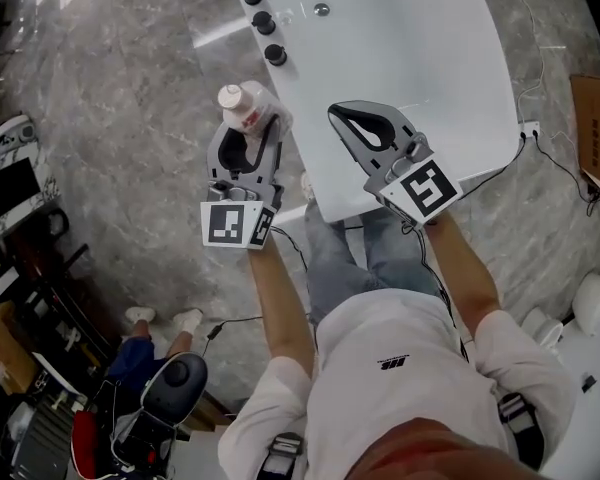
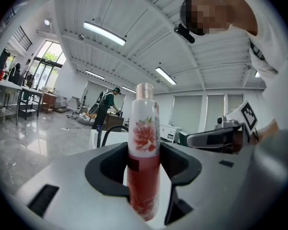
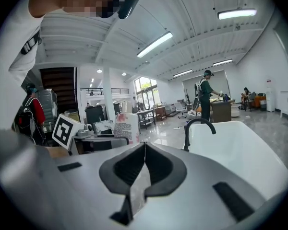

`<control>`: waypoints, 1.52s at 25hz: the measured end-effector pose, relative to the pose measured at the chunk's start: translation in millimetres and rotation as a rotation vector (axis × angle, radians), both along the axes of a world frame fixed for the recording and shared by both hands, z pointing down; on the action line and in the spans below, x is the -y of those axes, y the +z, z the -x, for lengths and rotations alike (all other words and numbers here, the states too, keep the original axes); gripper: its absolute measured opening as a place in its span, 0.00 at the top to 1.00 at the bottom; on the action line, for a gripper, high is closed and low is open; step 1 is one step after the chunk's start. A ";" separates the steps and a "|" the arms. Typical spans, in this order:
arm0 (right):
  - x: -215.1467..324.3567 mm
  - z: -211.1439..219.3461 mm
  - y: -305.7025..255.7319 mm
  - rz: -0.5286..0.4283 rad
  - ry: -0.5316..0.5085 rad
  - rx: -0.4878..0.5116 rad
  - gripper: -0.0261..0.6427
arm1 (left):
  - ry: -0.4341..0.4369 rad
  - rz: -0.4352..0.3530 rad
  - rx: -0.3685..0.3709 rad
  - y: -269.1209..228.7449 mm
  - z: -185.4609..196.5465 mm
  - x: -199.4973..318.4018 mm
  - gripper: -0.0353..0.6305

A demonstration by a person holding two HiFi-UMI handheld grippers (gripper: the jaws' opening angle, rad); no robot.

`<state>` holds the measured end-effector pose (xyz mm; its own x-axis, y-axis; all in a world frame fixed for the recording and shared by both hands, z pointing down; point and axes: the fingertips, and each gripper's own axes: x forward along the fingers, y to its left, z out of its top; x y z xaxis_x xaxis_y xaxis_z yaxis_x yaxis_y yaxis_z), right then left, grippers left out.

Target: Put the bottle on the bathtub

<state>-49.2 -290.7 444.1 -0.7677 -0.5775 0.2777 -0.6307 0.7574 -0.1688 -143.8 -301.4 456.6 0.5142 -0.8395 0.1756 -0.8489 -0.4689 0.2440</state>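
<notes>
A white and red bottle (image 2: 144,152) with a flower print and a pale cap stands upright between the jaws of my left gripper (image 2: 145,176), which is shut on it. In the head view the bottle (image 1: 248,108) sits at the left gripper (image 1: 246,140), just left of the white bathtub (image 1: 420,78) and over the floor. My right gripper (image 1: 365,126) hangs over the tub's near end with its jaws shut and nothing in them; in its own view the right gripper (image 3: 143,163) faces the tub (image 3: 240,152) and sees the bottle (image 3: 126,127) at the left.
Black tap knobs (image 1: 263,22) line the tub's left rim, and a black spout (image 3: 198,128) rises at its end. A cable (image 1: 555,163) runs over the grey marble floor on the right. Desks and a chair (image 1: 175,388) stand at the lower left. A person (image 3: 205,102) stands far off.
</notes>
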 end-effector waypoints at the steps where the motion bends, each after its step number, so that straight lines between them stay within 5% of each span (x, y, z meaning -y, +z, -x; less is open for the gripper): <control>1: 0.3 0.7 7.5 0.009 0.005 0.001 0.97 | 0.001 0.006 0.000 7.6 0.9 0.3 0.64; 38: 49.2 6.3 247.0 0.155 0.046 -0.016 0.97 | 0.052 0.089 0.017 237.8 -19.3 57.1 0.64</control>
